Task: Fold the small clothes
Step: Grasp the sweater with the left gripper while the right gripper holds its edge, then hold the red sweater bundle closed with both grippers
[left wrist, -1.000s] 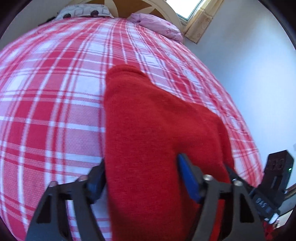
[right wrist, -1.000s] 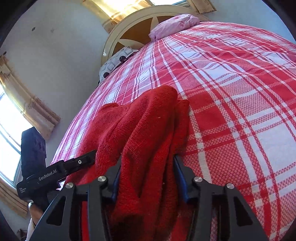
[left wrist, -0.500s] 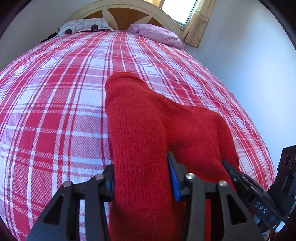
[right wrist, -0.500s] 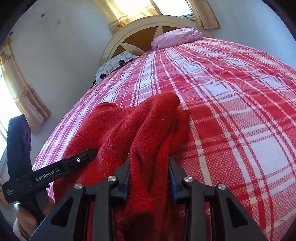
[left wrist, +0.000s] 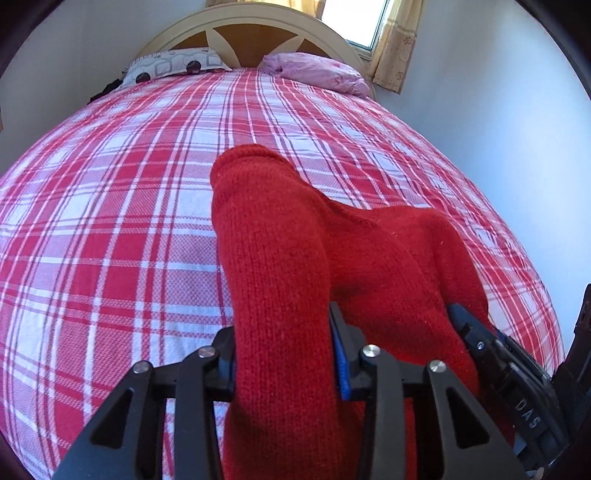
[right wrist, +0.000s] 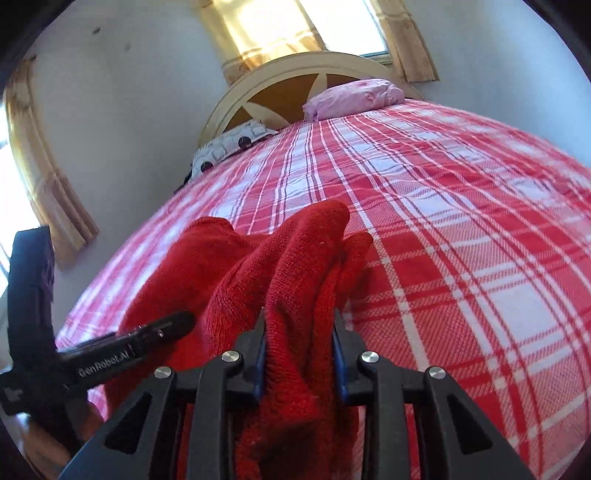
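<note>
A red knitted garment (left wrist: 280, 229) lies bunched on the red-and-white plaid bed (left wrist: 110, 221). In the left wrist view my left gripper (left wrist: 282, 350) has one thick fold of it between its pads, which press on the knit as the jaws are closing. My right gripper (right wrist: 299, 350) pinches another gathered fold of the same garment (right wrist: 295, 266), its jaws also closing. Each tool shows in the other's view: the right one (left wrist: 498, 354) at the lower right, the left one (right wrist: 147, 336) at the lower left. Cloth below the pads is hidden.
The plaid sheet (right wrist: 461, 240) stretches far ahead to a pink pillow (left wrist: 317, 72), a white patterned pillow (left wrist: 170, 68) and a cream arched headboard (left wrist: 251, 33). A pale wall runs along the bed's right side, with curtained windows behind.
Both pairs of jaws have narrowed onto the red knit folds. Both grippers have risen and tipped up, lifting the held folds, so more of the headboard and windows shows.
</note>
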`<state>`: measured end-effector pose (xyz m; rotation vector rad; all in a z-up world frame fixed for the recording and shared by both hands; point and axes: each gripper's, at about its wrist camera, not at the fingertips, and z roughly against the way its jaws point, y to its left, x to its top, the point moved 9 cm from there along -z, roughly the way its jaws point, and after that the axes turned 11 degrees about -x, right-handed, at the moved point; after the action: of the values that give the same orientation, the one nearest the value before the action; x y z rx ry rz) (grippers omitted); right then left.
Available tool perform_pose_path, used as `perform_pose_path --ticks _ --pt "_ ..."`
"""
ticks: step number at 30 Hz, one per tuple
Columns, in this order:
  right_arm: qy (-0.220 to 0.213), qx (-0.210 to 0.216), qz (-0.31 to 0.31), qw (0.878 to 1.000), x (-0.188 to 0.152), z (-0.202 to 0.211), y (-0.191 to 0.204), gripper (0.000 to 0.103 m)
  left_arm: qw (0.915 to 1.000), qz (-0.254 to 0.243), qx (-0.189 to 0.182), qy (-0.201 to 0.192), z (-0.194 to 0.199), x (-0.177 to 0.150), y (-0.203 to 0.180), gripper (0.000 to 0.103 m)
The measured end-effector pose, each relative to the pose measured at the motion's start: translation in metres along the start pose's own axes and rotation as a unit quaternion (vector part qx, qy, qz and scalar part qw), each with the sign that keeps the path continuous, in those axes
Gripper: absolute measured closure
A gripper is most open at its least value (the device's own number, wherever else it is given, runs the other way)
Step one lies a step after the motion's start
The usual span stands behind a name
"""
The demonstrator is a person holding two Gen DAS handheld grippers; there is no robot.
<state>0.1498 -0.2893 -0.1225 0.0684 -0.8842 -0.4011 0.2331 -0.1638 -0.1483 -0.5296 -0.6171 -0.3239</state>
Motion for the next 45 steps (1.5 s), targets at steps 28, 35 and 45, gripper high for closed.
perform_pose_path --ticks 28,35,45 --pt "-0.003 0.075 -0.023 0.997 -0.012 0.032 0.081 0.075 0.9963 -0.034 0.061 -0.049 0.072 -0.003 0.04 0.064" --pt "0.007 0.091 -0.007 0.996 -0.016 0.023 0.111 0.075 0.9954 -0.017 0.075 -0.058 0.085 -0.003 0.067 0.064" --pt "0.021 0.12 0.02 0.992 -0.022 0.008 0.167 0.075 0.9916 0.007 0.108 -0.071 0.107 -0.005 0.112 0.064"
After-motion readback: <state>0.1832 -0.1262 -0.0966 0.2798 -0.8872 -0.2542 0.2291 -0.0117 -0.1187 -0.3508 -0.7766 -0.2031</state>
